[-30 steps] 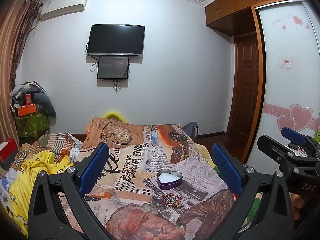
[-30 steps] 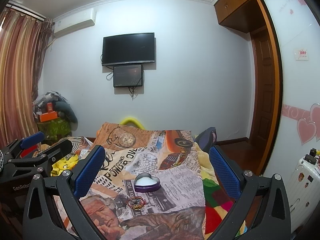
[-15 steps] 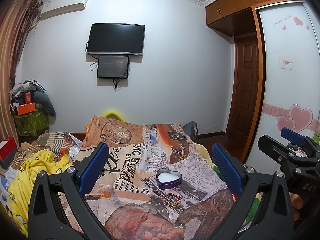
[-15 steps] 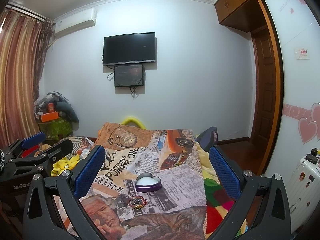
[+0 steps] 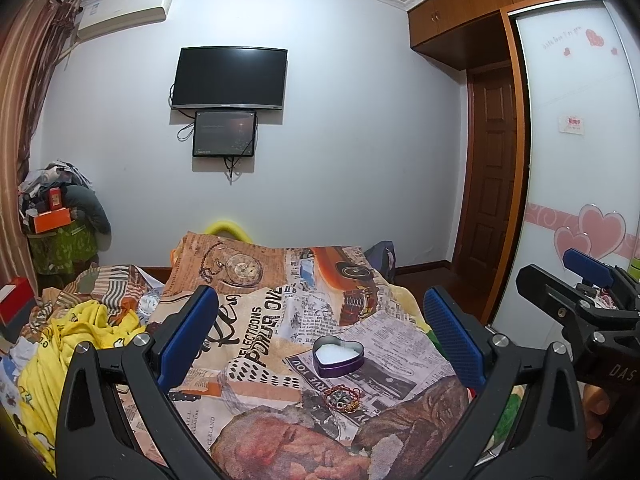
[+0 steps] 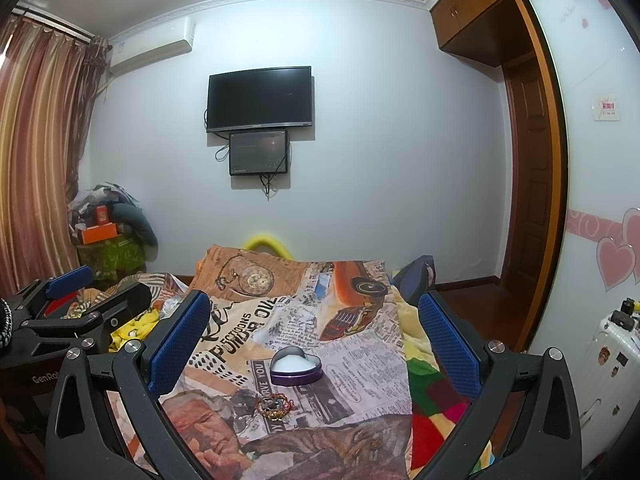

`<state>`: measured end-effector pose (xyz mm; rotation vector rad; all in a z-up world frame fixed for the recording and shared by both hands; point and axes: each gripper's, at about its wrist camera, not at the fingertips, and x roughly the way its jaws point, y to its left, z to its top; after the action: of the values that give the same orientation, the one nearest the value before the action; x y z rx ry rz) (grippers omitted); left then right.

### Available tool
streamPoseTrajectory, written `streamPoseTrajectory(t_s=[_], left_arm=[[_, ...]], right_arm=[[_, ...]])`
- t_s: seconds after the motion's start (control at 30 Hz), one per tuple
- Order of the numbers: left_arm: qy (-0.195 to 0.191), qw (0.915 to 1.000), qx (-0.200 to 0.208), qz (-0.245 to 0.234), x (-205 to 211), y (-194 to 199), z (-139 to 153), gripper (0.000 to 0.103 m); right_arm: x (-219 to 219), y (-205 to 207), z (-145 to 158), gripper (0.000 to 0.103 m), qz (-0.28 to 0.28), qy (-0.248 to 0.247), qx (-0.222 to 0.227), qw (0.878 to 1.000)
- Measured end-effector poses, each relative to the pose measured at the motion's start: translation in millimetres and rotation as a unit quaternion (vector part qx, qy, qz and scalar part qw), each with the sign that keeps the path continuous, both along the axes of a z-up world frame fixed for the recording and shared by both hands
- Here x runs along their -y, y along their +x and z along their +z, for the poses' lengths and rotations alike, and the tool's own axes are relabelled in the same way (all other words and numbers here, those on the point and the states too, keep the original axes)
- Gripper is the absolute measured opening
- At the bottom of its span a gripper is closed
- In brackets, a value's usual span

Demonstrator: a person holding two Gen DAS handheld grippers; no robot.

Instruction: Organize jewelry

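- Bracelet (image 5: 342, 396) lies in the lower centre of the left wrist frame, on the printed blanket (image 5: 260, 320) of the bed, a small tangle of red cord and gold beads with no clear long axis.
- Tin (image 5: 338, 356), heart-shaped, purple-walled, lidless and white inside, sits just above the bracelet in both frames, near it but apart.
- Left gripper (image 5: 320, 340) is spread wide and holds nothing; the bracelet shows between its fingers, slightly right of the midline.
- Right gripper (image 6: 316, 340) is likewise wide and empty; in its frame the bracelet (image 6: 276, 402) sits lower centre, slightly left of the midline, with the tin (image 6: 296, 368) just above.
- Both grippers hang well back from the bracelet, side by side; I cannot tell which is nearer.
- Likely next move: one gripper goes forward and down onto the bracelet, then lifts it the short way up-frame into the tin.
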<state>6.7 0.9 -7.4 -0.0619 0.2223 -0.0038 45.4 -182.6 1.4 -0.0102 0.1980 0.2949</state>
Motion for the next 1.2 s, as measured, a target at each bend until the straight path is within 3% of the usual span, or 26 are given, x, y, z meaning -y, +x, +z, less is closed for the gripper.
streamPoseTrajectory(t_s=[0.83, 1.2], left_arm=[[0.004, 0.9999, -0.010, 0.000, -0.3, 6.8, 0.0, 0.103], [-0.006, 0.9978, -0.061, 0.024, -15.6, 44.7, -22.4, 0.103]], right_arm=[[3.0, 7.4, -3.2, 0.103, -0.005, 0.001, -0.013, 1.000], [3.3, 31.1, -20.3, 0.103, -0.016, -0.008, -0.053, 0.998]])
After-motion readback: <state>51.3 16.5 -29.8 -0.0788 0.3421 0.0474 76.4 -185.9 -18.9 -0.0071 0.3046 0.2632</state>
